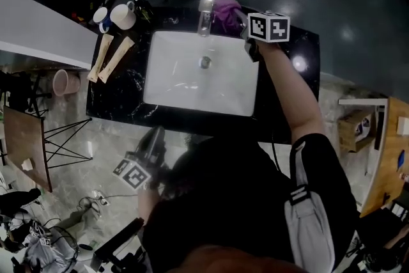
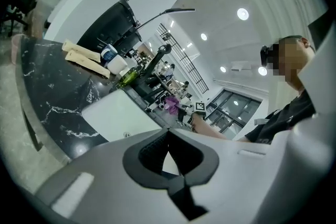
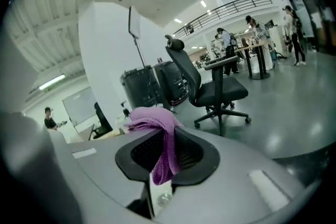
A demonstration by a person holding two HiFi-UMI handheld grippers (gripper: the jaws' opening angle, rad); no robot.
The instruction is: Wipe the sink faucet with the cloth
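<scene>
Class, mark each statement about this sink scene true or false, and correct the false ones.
1. The right gripper grips a purple cloth. True.
2. The left gripper touches the faucet. False: it is held low near the person's body, off the counter and far from the faucet.
3. Two mugs stand on the counter, to the left of the sink in the head view. True.
4. The cloth lies in the sink. False: it is up beside the faucet, in the right gripper's jaws.
5. Dishes fill the sink. False: only its drain shows.
</scene>
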